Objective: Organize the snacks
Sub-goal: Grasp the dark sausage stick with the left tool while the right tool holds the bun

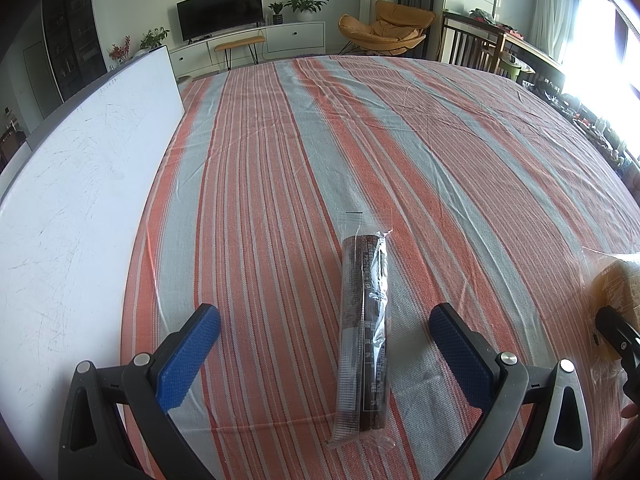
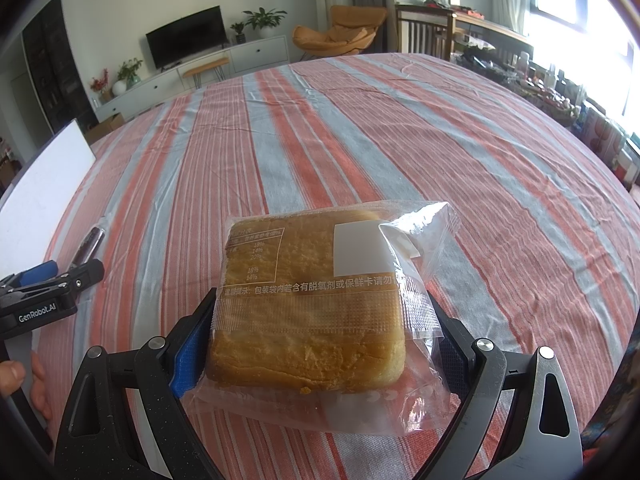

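A long dark snack stick in clear wrap (image 1: 366, 332) lies on the striped tablecloth (image 1: 280, 160), lengthwise between the fingers of my left gripper (image 1: 324, 344), which is open and not touching it. The stick also shows at the left of the right wrist view (image 2: 90, 244). My right gripper (image 2: 320, 344) is shut on a bagged square golden cake (image 2: 308, 312), with blue pads pressing both sides of the bag. The cake shows at the right edge of the left wrist view (image 1: 616, 284).
A white board (image 1: 72, 184) lies along the table's left side, also seen in the right wrist view (image 2: 44, 184). The left gripper's body (image 2: 44, 292) sits left of the cake. Cluttered shelves (image 2: 592, 120) stand past the table's right edge.
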The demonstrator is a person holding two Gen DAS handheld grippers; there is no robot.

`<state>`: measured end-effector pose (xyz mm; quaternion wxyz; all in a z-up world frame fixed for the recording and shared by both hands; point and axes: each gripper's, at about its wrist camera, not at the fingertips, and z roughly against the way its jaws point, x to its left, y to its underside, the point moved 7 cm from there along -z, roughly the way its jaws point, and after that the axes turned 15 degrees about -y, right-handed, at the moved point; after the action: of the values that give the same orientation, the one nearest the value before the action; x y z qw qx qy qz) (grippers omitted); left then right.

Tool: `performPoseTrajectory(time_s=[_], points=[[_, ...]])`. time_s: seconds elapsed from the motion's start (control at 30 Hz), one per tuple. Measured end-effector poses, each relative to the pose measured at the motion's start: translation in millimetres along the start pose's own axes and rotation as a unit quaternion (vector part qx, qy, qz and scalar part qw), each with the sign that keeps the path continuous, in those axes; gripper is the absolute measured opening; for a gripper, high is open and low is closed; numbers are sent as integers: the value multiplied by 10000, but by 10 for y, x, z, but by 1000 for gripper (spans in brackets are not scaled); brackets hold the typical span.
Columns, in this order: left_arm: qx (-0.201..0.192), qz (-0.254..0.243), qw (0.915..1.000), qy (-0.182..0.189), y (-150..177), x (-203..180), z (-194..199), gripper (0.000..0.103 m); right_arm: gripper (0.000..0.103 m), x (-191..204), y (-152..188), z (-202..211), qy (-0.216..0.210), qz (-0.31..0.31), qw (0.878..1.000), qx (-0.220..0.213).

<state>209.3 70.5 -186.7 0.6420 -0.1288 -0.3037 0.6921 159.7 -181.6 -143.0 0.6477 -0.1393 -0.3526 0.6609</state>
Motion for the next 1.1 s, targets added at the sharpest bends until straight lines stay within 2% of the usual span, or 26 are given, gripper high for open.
performPoseTrajectory(time_s=[0.2, 0.27, 0.37, 0.5, 0.57, 0.63, 0.67, 0.73, 0.8, 0.87, 0.93, 1.0, 1.1], points=[[42, -34, 10000, 45, 0, -2, -1, 103, 94, -22, 5, -8, -31, -39, 10000, -6], [295, -264, 9990, 190, -18, -16, -16, 103, 94, -24, 5, -7, -71, -65, 10000, 1], [698, -341, 9959, 457, -16, -6, 8, 103, 94, -44, -4, 2, -219, -201, 9995, 121], [894, -370, 9933, 631, 7, -44, 64, 101, 94, -2, -86, 57, -324, -356, 9976, 492], [800, -525, 9940, 536, 5, -96, 96, 92, 94, 74, -161, 94, -354, -296, 9965, 697], [692, -662, 9946, 395, -16, -136, 122, 69, 93, 162, -229, 133, -359, -171, 9952, 896], [658, -676, 9947, 417, -33, -155, 138, 64, 93, 217, -255, 152, -343, -67, 9946, 981], [627, -652, 9947, 493, -62, -174, 154, 34, 93, 294, -301, 178, -303, 148, 9934, 1093], [581, -628, 9949, 542, -71, -195, 164, 20, 93, 317, -279, 121, -212, 319, 9905, 1321], [576, -539, 9948, 646, -56, -190, 180, 18, 92, 287, -201, -6, -105, 414, 9857, 1633], [604, -360, 9938, 860, -14, -162, 229, 18, 88, 227, -139, -21, -129, 399, 9842, 1718], [576, -171, 9924, 1073, 32, -110, 338, 18, 75, 195, -141, 76, -217, 244, 9866, 1600], [493, 110, 9880, 1461, 62, -36, 582, 18, 73, 192, -176, 231, -339, 153, 9886, 1459]])
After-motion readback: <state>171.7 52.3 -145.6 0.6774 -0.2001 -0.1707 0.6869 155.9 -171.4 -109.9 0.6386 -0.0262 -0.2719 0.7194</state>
